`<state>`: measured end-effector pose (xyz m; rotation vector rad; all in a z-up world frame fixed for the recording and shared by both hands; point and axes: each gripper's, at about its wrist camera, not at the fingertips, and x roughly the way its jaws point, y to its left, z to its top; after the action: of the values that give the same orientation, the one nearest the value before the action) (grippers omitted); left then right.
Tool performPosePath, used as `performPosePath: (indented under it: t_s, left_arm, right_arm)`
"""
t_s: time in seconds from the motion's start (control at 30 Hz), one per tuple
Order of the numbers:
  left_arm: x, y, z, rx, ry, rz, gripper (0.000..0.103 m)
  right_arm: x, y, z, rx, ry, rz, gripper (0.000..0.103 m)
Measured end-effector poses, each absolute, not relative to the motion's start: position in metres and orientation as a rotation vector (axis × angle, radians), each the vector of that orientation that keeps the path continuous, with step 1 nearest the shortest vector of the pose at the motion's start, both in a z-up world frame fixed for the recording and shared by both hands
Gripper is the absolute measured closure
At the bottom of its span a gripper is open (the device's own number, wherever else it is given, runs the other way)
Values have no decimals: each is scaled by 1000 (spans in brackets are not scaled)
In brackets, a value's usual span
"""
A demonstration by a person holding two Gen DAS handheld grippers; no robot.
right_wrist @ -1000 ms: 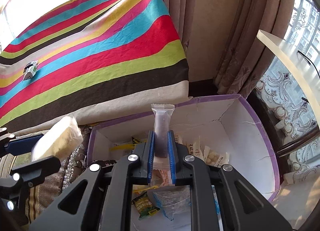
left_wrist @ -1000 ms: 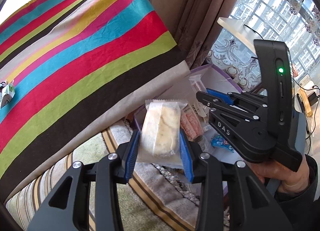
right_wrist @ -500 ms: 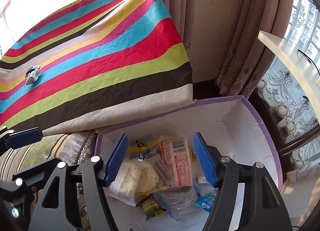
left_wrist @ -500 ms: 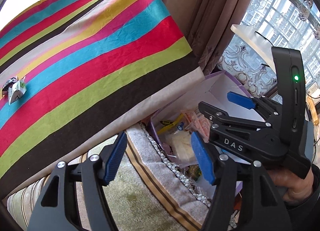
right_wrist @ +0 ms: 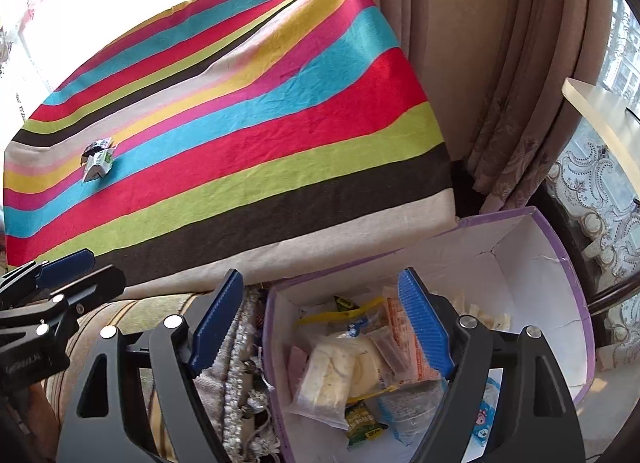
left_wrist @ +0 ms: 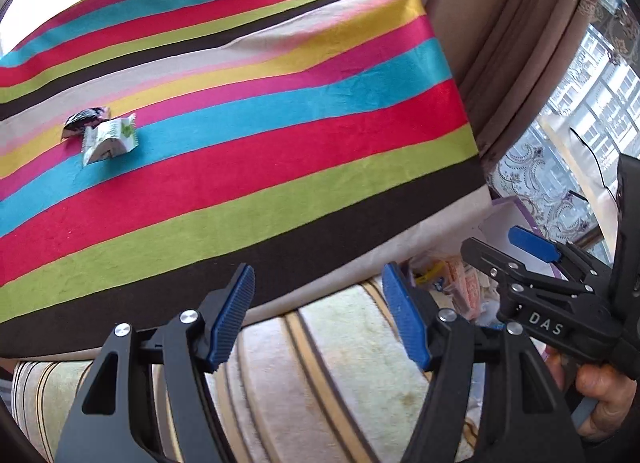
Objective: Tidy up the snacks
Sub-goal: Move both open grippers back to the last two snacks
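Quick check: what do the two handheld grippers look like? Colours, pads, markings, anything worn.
Both match: the left gripper and right gripper have black skeletal arms with triangular cutouts and silver pivot screws, and ribbed blue pads on the fingers. The right gripper's side reads "DAS" in white. A bare hand grips its handle; no sleeve is clearly visible.

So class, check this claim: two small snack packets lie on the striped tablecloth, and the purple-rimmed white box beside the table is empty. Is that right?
Not quite. The purple-rimmed white box is not empty: the right wrist view shows snack packets piled inside it. The two small snack packets do lie on the striped tablecloth.
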<state>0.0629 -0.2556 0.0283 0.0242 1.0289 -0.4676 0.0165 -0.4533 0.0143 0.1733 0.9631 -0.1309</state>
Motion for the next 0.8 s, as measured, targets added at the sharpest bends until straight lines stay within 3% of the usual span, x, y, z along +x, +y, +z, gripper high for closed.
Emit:
performPosePath:
  t_s: [0.5,0.8]
  left_arm:
    - [117,-137,24,-43,999,-152,35]
    - [146,-83,20,-24,987,-41,29]
  right_arm:
    - [86,-339,23,-58,960,73,17]
    - [140,-262,29,-289,900,228,16]
